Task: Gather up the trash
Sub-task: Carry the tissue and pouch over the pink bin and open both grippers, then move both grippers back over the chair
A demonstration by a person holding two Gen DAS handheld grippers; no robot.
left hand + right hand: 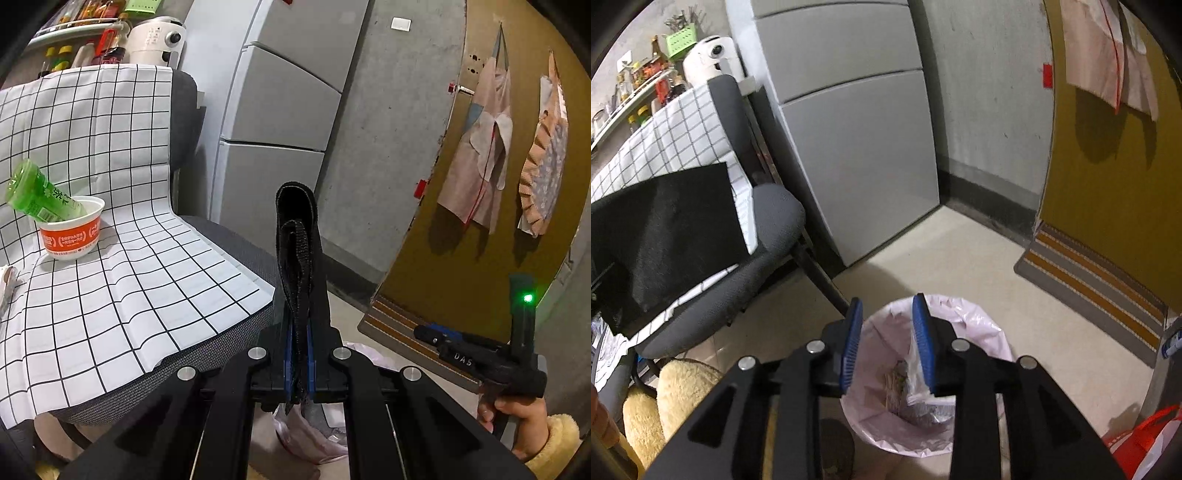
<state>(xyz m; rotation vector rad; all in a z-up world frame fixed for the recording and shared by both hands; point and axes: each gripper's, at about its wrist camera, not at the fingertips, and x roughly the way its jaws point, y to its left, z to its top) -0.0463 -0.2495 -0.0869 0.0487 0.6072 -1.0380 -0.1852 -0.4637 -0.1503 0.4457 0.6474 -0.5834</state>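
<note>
The left gripper (299, 354) is clenched on a black strap (298, 258) standing up between its fingers. The right gripper (888, 343) is released, nothing between its fingers, directly above a pink-lined trash bin (975, 325) on the floor – crumpled wrappers (916, 398) inside. A green bottle (37, 195) leans in an orange cup (72, 232) on the chair (229, 236).

I can read "DAS" in pale letters on the black gripper (480, 360) held in the hand at the right. The orange and white cup (71, 229) has white writing in a band, and the green bottle (40, 195) has a label, but both are too small for me to read.
</note>
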